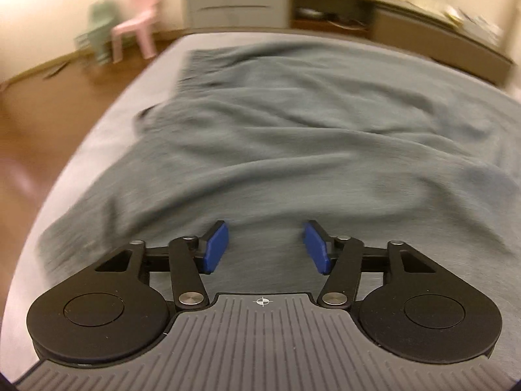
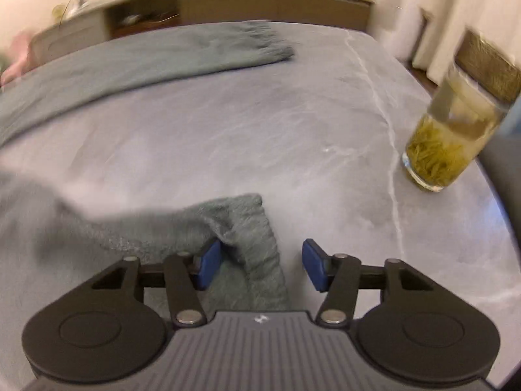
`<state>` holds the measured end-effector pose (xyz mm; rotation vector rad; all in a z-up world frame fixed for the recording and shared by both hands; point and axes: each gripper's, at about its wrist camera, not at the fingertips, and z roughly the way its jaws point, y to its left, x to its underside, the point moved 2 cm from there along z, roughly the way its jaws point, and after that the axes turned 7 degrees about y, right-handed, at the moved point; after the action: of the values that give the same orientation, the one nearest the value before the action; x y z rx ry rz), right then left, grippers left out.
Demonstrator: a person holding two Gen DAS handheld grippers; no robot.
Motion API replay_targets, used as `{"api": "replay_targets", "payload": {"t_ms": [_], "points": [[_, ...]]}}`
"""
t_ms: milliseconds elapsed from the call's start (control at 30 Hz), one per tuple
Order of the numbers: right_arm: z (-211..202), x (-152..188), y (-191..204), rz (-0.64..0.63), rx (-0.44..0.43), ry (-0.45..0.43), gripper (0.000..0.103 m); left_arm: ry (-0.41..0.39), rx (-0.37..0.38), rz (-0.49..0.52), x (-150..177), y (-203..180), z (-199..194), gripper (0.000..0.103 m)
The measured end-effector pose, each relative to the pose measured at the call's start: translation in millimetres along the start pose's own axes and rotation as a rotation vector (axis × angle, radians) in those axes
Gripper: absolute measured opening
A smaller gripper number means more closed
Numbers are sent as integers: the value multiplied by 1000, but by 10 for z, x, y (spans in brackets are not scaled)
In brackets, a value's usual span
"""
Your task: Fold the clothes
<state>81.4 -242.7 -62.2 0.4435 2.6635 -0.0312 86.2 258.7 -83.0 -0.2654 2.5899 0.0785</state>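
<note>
**Grey-green fringed cloth on grey table, two grippers over it**

Item: grey-green knitted cloth, fringed at its far end, spread in loose wrinkles over much of a grey marbled table. In the right wrist view one long band of it runs along the table's far side to a fringed tip, and a near corner lies bunched at the table's near edge.

Left gripper: jaws about half apart, blue pads clear of the cloth surface below; nothing held.

Right gripper: jaws about half apart. The bunched corner lies between them, touching the left pad; the right pad stands free. No pinch shown.

Also on table: a glass of pale liquid with green leaves, near the right edge, well apart from the cloth.

Surroundings: low sideboard behind the table; pink child's chair on wooden floor; both blurred.
</note>
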Motion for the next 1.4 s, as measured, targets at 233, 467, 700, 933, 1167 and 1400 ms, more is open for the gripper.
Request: {"api": "replay_targets", "payload": {"t_ms": [233, 467, 700, 933, 1167, 1400], "points": [[-55, -83, -4, -101, -34, -8, 15, -35, -12, -126, 76, 283, -48, 41], [-89, -343, -50, -98, 243, -119, 16, -54, -80, -159, 104, 395, -50, 42], [-481, -194, 58, -9, 172, -218, 49, -183, -41, -214, 145, 518, -376, 49], [-148, 92, 574, -325, 38, 78, 52, -115, 0, -345, 296, 939, -319, 43], [-149, -24, 406, -343, 319, 118, 49, -195, 105, -492, 555, 1312, -608, 50], [-552, 64, 1301, -309, 18, -13, 48, -206, 124, -403, 482, 1192, -641, 50]]}}
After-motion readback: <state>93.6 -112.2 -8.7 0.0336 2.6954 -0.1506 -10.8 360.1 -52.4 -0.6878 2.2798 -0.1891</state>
